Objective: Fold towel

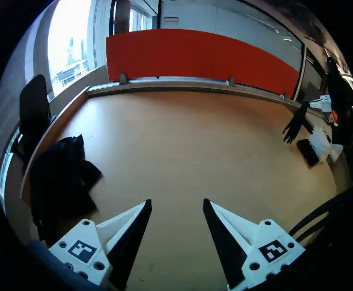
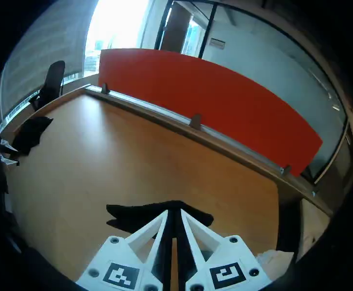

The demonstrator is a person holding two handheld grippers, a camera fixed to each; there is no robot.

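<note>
Right gripper (image 2: 175, 212) jaws drawn together at dark towel (image 2: 127, 214), toward near edge of bench (image 2: 103, 155); pinch unclear. Left gripper (image 1: 176, 201) jaws spread, empty. Towel likely soft, limp, light: take corners.

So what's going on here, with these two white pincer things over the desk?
A person holds a grasping tool in each hand over a wooden desk; the job is folding a towel. The left tool hangs open above bare wood, holding nothing, with a crumpled dark cloth off to one side. The right tool has its fingers nearly together at the edge of a flat dark cloth; whether it pinches the cloth, I cannot tell. No fold shows yet.
</note>
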